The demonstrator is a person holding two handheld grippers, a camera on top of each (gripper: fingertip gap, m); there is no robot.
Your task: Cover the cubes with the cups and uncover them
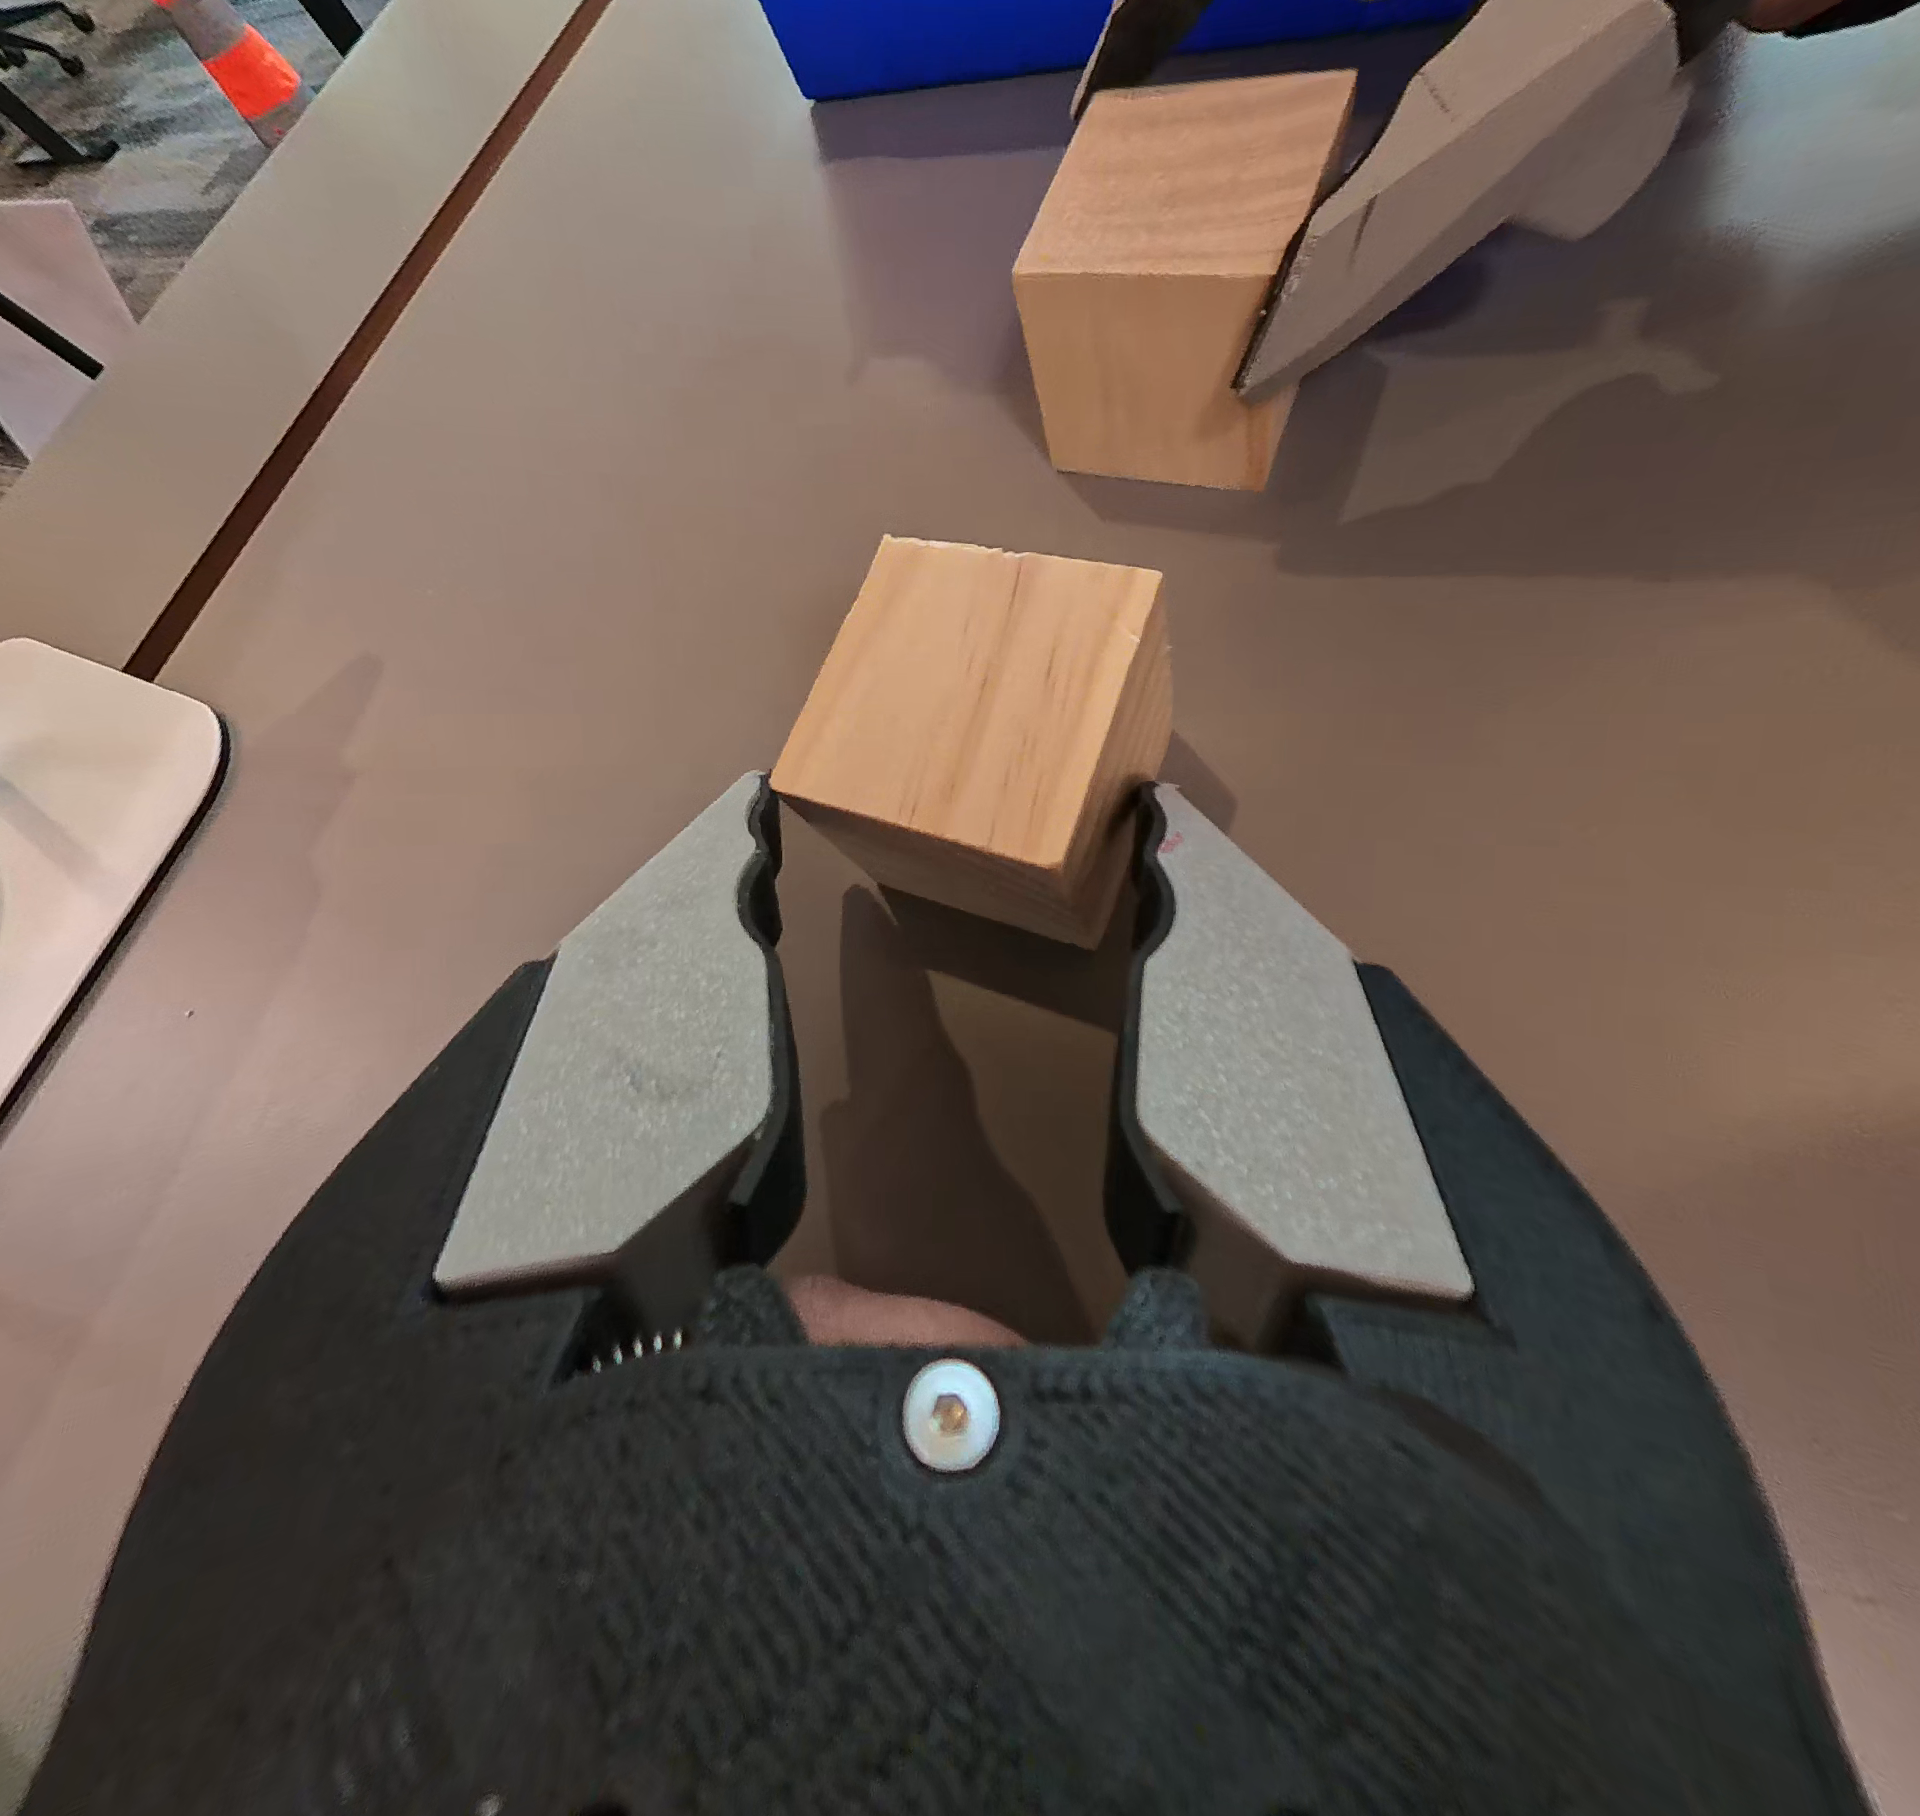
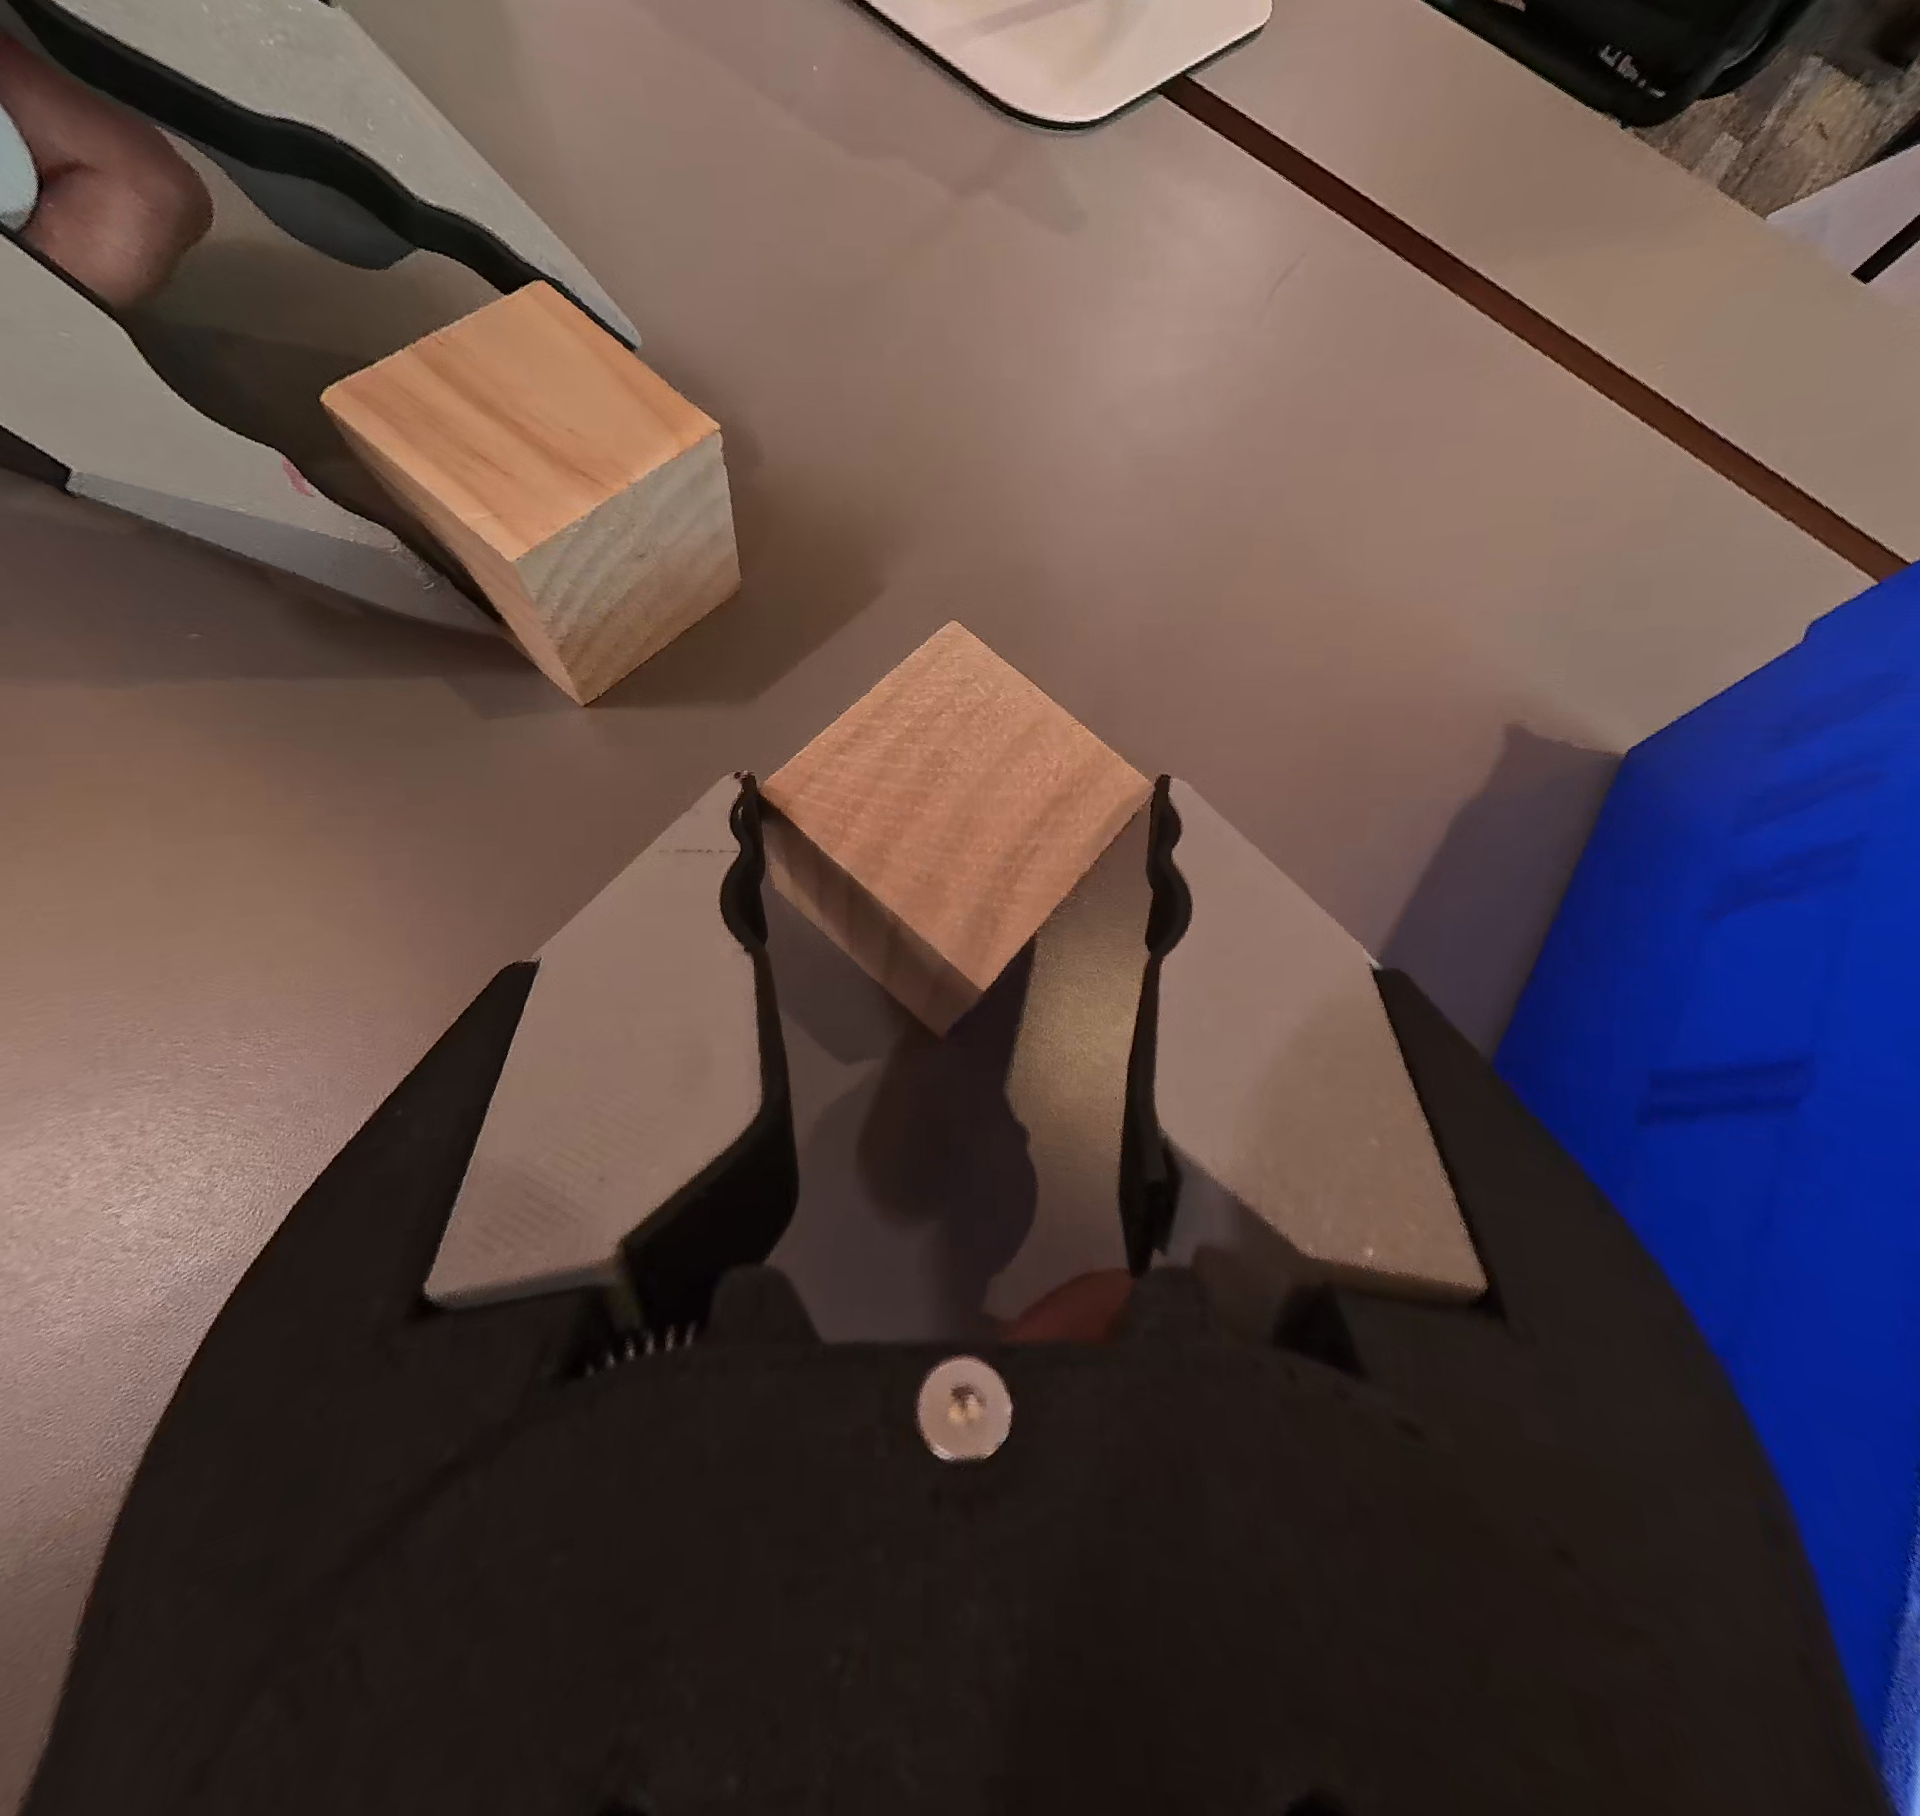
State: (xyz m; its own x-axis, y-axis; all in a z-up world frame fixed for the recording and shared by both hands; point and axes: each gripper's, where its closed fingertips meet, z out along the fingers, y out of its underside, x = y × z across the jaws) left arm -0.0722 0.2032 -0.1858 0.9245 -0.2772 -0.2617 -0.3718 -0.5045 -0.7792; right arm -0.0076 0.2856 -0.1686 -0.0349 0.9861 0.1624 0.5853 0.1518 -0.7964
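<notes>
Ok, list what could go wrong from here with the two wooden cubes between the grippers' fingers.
1. The right gripper meets its square wooden cube only at two opposite corners, right at the fingertips. The cube could twist or slip out.
2. The left gripper also has the other wooden cube skewed at its fingertips, so the risk is likely the same.
3. The blue box stands close beside the right gripper, and a sideways move could bump it.

Dim warm light, soft overlapping shadows, wide-angle edge distortion, slight blur

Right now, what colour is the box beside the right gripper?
Solid bright blue box, clearest in the right wrist view.
</notes>
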